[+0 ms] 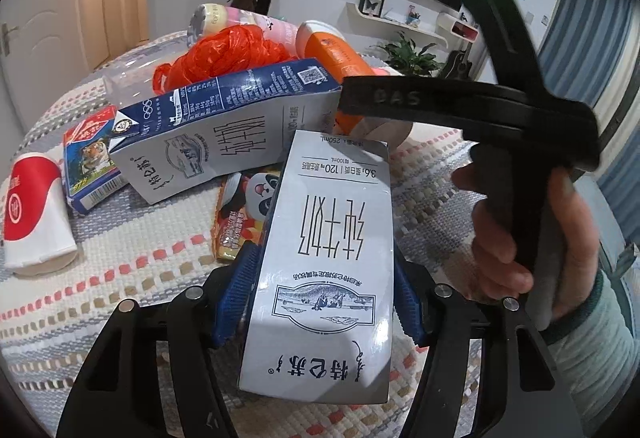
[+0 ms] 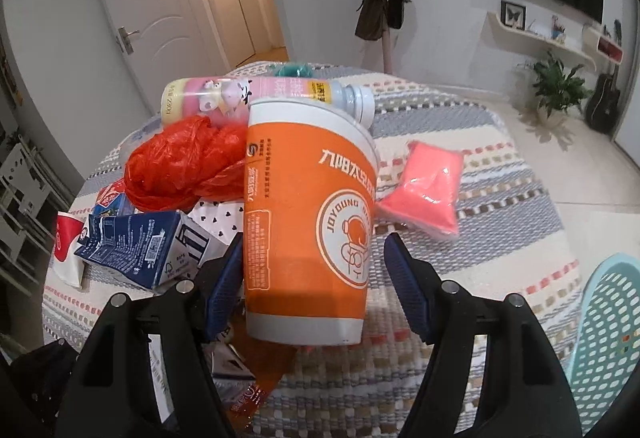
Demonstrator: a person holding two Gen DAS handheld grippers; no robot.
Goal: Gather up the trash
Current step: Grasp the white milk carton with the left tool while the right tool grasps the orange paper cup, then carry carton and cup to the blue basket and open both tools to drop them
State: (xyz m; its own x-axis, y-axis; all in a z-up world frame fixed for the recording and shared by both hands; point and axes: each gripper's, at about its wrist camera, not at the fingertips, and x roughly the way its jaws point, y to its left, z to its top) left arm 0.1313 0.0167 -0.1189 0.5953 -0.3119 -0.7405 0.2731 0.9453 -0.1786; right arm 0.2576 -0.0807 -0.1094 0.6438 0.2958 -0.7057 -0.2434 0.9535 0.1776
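Two pieces of trash sit between two pairs of pads at once. Between the blue pads of the left gripper [image 1: 316,302] lies a grey milk carton [image 1: 324,262], long axis running away from the camera, its near end low in the gap and its far end propped on the pile. It looks like an emptied paperboard box: light, fairly stiff along its edges, but its broad faces would cave under a hard squeeze, and the glossy print may be slick. The narrow sides, about mid-length, are the sensible place to pinch. The pads stand partly closed, hugging both long sides; whether they truly press the carton I cannot tell from this view.

Between the pads of the right gripper [image 2: 316,290] stands an orange paper cup [image 2: 308,222], rim tilted away and its white base nearest. Such a cup is light and crushable, stiffest near the base and rim, so the lower wall suits a gentle hold. The left pad touches or nearly touches the cup wall; the right pad stands clear of it with cloth showing in the gap, so this gripper is apart, not clamped.

Beyond both grippers lies more trash on the striped cloth of the worktop [image 2: 480,238]: a second milk carton [image 1: 224,141], a crumpled red plastic bag [image 2: 180,165], and a pink bottle [image 2: 264,93]. Just right of the right gripper is a pale green perforated basket [image 2: 604,322].
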